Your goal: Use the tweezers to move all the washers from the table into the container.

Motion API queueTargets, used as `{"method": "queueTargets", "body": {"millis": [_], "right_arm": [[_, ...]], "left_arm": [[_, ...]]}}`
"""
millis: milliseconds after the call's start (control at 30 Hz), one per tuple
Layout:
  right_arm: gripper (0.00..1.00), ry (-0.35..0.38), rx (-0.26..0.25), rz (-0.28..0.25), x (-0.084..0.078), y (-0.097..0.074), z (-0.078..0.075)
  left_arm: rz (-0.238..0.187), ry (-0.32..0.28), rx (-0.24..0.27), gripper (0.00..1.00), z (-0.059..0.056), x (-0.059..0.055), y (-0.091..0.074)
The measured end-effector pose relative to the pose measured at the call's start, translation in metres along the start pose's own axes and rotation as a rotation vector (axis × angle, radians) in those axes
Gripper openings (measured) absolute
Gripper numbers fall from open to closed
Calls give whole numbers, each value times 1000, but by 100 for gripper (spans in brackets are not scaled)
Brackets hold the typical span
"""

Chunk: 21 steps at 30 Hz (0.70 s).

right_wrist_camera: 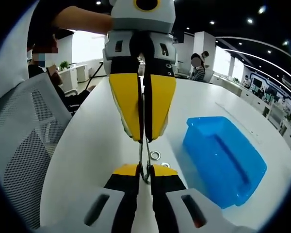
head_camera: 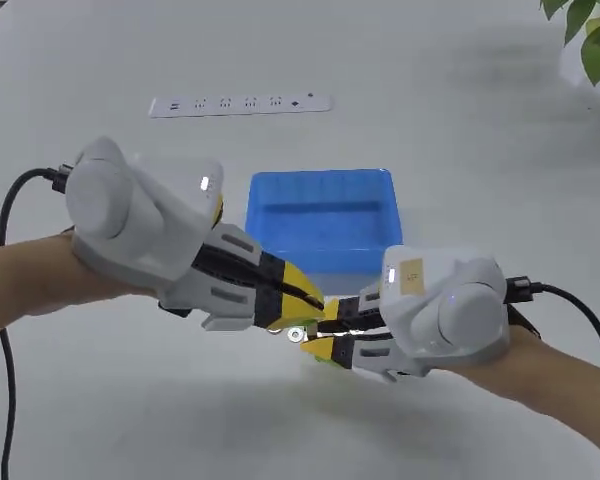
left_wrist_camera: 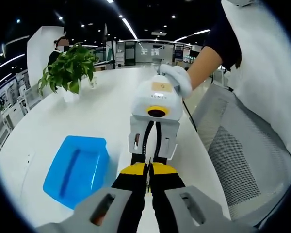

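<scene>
Meeting tip to tip above the white counter, the left tongs and the right tongs are both clenched on the same thin metal tweezers, which run in a straight line from one pair of yellow-tipped jaws into the other. In the right gripper view a washer lies flat on the counter just beside the tweezers, and a second washer lies near it, both between the tongs and the blue plastic container. The container sits on the counter near the tongs, beyond them as the head view looks. A white power strip lies farther back on the counter, well apart from the container, and leaves of a potted plant show at the far corner. A grey mesh chair stands beside the counter's edge.
</scene>
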State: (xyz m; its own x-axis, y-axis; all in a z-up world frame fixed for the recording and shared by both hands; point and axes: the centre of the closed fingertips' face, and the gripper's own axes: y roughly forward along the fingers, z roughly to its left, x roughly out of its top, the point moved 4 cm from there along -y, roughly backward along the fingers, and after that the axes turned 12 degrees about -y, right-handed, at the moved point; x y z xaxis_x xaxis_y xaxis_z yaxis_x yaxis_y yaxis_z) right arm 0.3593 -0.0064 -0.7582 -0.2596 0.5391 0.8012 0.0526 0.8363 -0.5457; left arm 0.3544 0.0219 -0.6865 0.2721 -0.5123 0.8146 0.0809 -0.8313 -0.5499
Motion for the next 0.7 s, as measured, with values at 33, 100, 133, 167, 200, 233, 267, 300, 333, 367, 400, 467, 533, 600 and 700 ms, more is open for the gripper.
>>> {"method": "queueTargets", "body": {"millis": [33,100,133,167,200,233,267,300,333,367,400,467,533,600,700], "right_arm": [[9,-5,-4,1,0,0,0],[9,0,-10,3,0,0,0],[9,3,-11,3,0,0,0],[9,6,-12,3,0,-1,0],[9,12,-14,4,0,-1,-1],[9,20,-15,3,0,0,-1],[9,20,-15,3,0,0,0],[9,14,-16,4,0,0,0],[9,1,-13,6,1,0,2],[9,-4,-10,6,2,0,3],[9,-1,-11,7,2,0,4],[9,6,-14,4,2,-1,4],[9,11,-21,5,2,-2,4],[9,17,-26,5,3,-4,3],[9,29,-35,-2,6,-10,1]], "left_arm": [[2,0,1,6,0,0,0],[4,2,4,6,0,0,0],[4,-3,9,6,0,1,0],[3,-9,15,6,0,1,0],[0,-19,27,6,1,1,0],[-1,-31,32,6,1,1,0],[2,-39,33,6,1,0,-1],[6,-48,34,7,0,0,-1],[13,-84,26,7,-3,-1,-2],[11,-100,21,9,-4,-1,-2],[10,-99,21,10,-5,-2,-3],[39,-71,48,14,-5,-6,-4],[51,-68,63,21,-7,-10,-4],[31,-71,83,24,-8,-9,-7],[-55,-141,80,28,-16,-2,-12]]}}
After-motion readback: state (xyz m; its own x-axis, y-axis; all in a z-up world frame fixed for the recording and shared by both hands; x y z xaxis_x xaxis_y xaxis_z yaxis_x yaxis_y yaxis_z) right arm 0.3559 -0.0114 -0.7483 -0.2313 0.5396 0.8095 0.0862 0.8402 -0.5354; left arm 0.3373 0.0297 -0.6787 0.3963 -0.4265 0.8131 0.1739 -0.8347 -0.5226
